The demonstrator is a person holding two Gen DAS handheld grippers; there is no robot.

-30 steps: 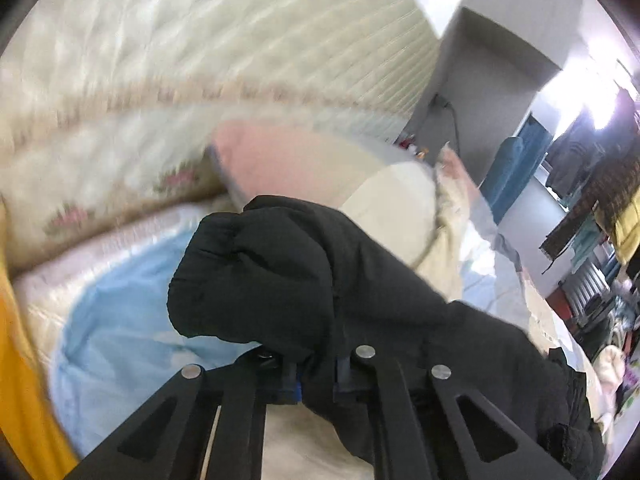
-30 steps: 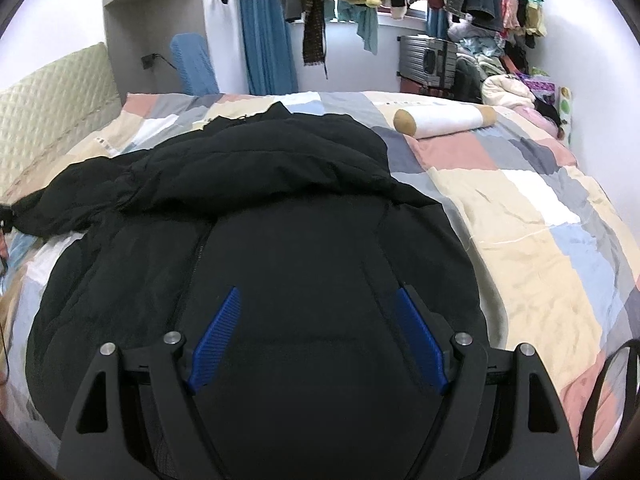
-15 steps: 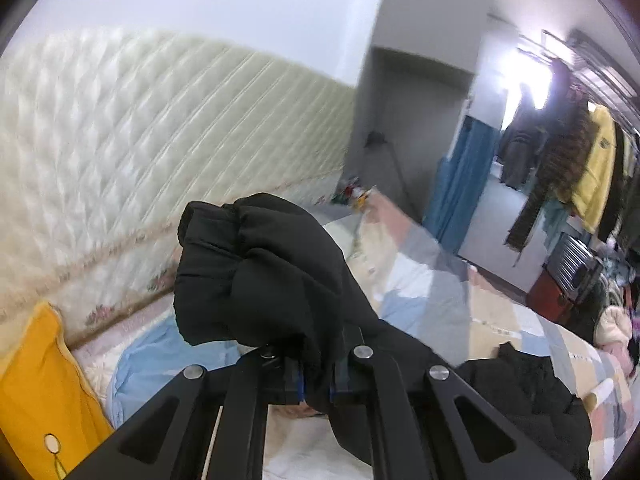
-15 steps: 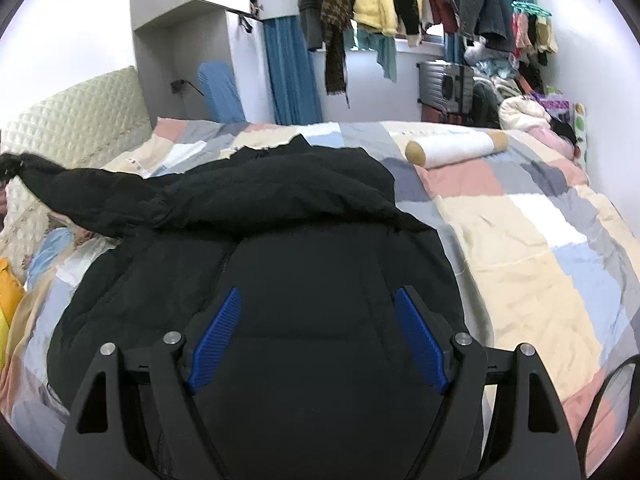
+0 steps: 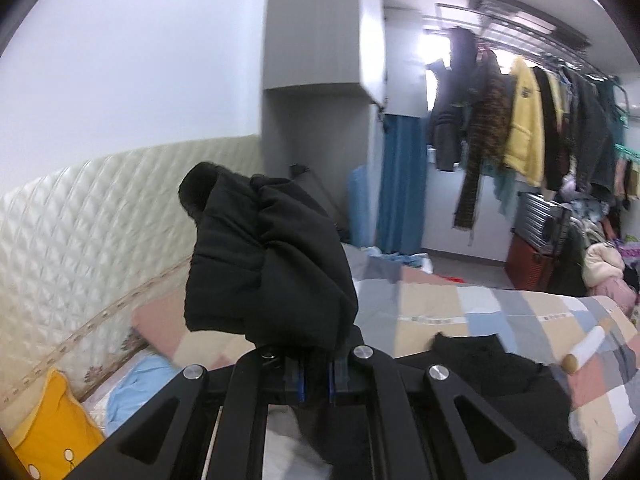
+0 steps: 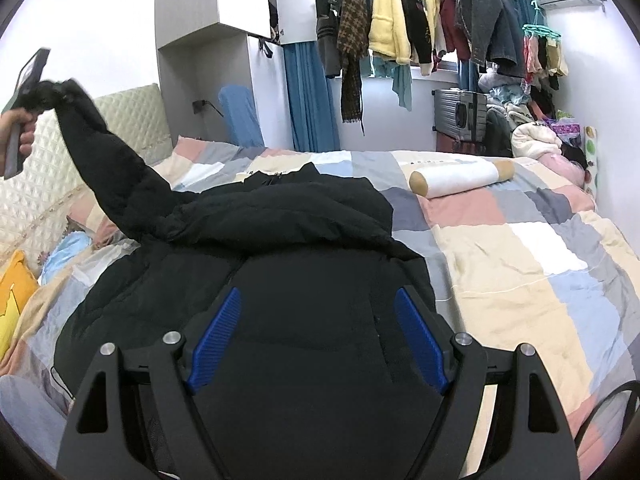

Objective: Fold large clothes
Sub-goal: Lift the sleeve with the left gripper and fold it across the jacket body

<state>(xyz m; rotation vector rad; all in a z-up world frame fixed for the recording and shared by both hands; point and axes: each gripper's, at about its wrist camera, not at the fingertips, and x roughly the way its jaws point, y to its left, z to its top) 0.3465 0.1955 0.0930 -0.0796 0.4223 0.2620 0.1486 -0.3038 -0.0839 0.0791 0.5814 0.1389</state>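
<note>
The left gripper is seen with its jaws drawn narrow and clamped on the cuff end of a sleeve of the black padded jacket. The bunched sleeve end is draped over and ahead of the fingertips. In the right wrist view the same sleeve is raised clear of the bed, running up and to the left from the jacket's shoulder to the left gripper, which is held in the person's hand; whether the jaws are closed cannot be told from that view alone.

The right gripper is seen with its jaws spread wide, the blue pads well apart and nothing held between them. It is positioned above the lower body of the jacket.

The jacket body is laid flat on the patchwork quilt that covers the bed, with its upper part folded or bunched across the middle. A cylindrical bolster is lying on the quilt, apart from the jacket on the right. A yellow cushion and a light blue cloth are noted at the head of the bed, beside the quilted cream headboard. Hanging garments are recorded on a rail by the window, with a suitcase beneath.
</note>
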